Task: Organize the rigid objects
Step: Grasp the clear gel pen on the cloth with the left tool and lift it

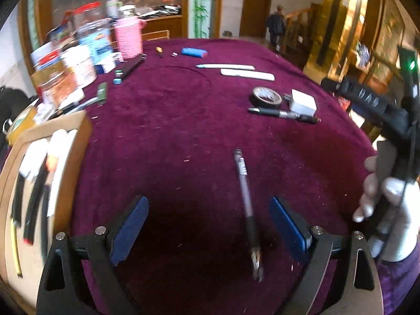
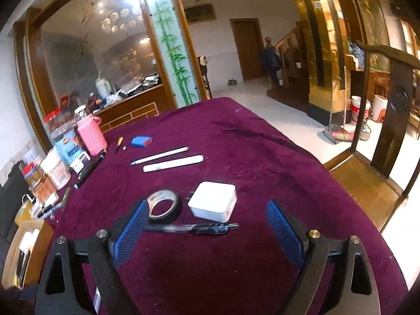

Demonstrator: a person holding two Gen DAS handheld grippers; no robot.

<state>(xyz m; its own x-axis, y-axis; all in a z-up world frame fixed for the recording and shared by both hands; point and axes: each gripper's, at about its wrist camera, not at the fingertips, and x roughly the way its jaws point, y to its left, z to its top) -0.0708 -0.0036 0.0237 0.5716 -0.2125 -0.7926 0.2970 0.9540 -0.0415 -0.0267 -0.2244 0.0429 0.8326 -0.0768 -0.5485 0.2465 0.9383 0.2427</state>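
Note:
In the left wrist view my left gripper [image 1: 210,227] is open, tilted down over the purple tablecloth [image 1: 170,131]. A clear pen with a black grip [image 1: 246,204] lies on the cloth between the blue pads, nearer the right pad [image 1: 288,228] and touching neither. My right gripper [image 2: 208,232] is also open. Just beyond its fingertips a black pen [image 2: 189,228] lies crosswise. Behind that pen sit a roll of black tape [image 2: 164,206] and a white charger block [image 2: 213,200]. The same tape [image 1: 267,96], charger [image 1: 303,101] and black pen [image 1: 283,114] show in the left wrist view at mid right.
A cardboard box [image 1: 78,136] holding several pens and sticks stands at the left table edge. Two white pens [image 2: 160,155] [image 2: 173,163] and a blue case [image 2: 141,140] lie farther back. A pink cup [image 2: 92,134], jars and boxes crowd the back left. A gloved hand [image 1: 388,197] is at the right.

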